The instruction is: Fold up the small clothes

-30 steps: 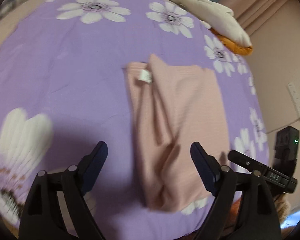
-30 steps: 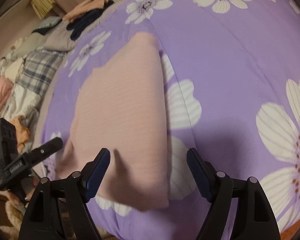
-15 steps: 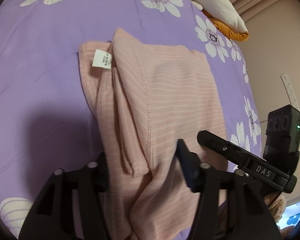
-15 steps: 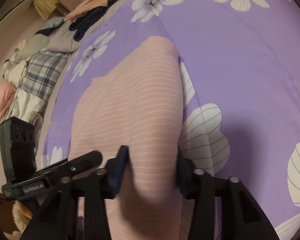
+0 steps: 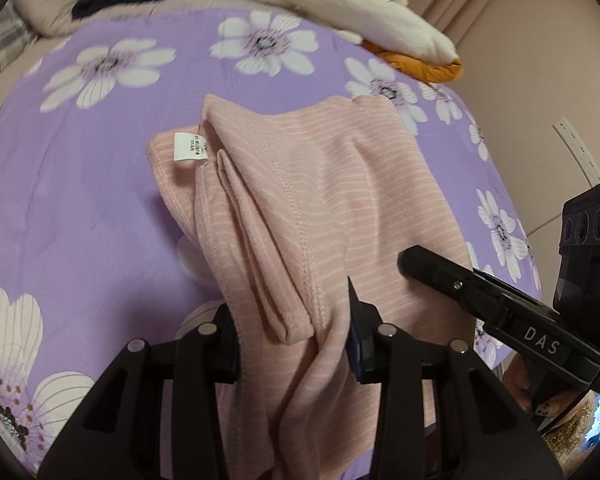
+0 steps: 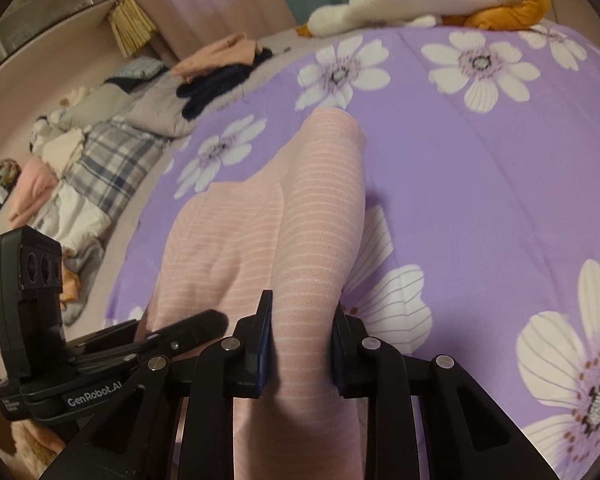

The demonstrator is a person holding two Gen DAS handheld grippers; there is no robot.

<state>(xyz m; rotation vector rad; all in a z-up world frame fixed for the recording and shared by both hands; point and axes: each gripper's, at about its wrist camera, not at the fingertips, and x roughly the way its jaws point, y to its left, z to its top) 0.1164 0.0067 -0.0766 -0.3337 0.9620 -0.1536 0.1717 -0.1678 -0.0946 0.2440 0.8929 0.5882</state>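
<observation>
A pink garment with thin white stripes [image 5: 300,200] lies partly folded on the purple flowered bedspread [image 5: 80,208], its white label [image 5: 190,146] turned up near the far left corner. My left gripper [image 5: 294,344] is shut on the garment's near left edge and holds the bunched cloth lifted. My right gripper [image 6: 300,340] is shut on the garment [image 6: 312,208] at its near right edge, also lifted. The right gripper's body [image 5: 520,312] shows at the right of the left wrist view, and the left gripper's body [image 6: 60,360] at the lower left of the right wrist view.
A white and orange plush toy [image 5: 360,12] lies at the far edge of the bed. Piles of other clothes [image 6: 220,64] and a plaid blanket [image 6: 108,160] lie to the left of the bedspread. A wall [image 5: 540,60] stands at the right.
Both grippers went from open above the garment's near edge to shut on it, and have raised that edge off the bedspread.
</observation>
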